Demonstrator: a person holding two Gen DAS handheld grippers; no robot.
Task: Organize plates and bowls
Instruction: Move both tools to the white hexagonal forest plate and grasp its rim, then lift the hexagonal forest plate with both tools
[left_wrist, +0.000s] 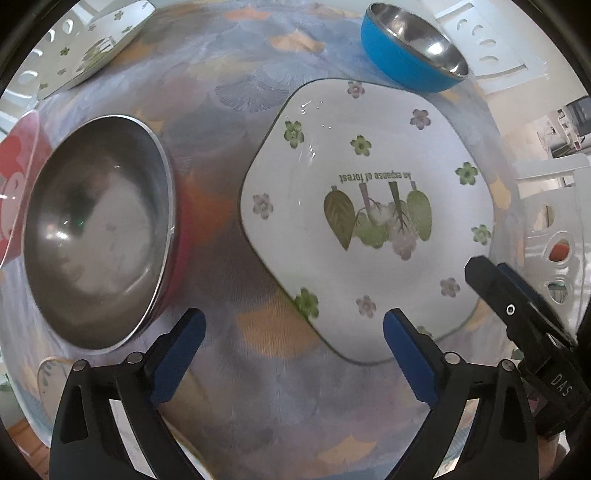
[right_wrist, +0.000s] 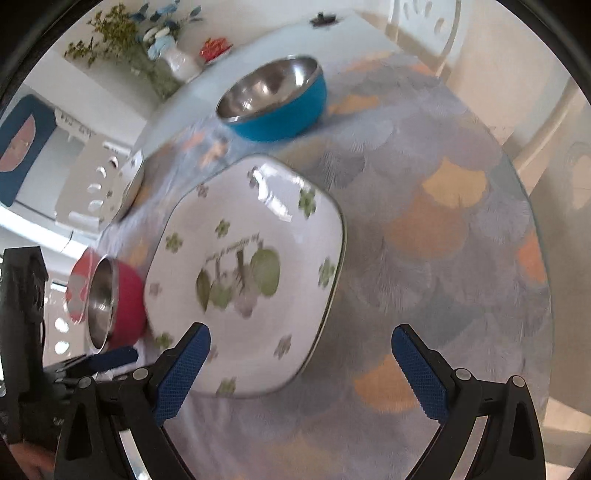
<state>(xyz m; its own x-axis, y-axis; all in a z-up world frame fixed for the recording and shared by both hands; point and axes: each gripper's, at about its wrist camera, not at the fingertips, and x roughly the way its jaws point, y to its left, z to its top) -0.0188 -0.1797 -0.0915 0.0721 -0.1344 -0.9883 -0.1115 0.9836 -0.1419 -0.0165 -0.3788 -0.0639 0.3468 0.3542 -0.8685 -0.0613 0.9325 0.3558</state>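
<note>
A white square plate with a green forest print lies on the table, also in the right wrist view. A red steel bowl stands left of it. A blue steel bowl stands behind the plate. A second white flowered plate lies far left. My left gripper is open and empty, just short of the plate's near edge. My right gripper is open and empty over the plate's near right corner; it also shows in the left wrist view.
The round table has a patterned blue and orange cloth. White chairs stand around it. A vase with flowers stands at the far side. A red patterned dish lies behind the red bowl.
</note>
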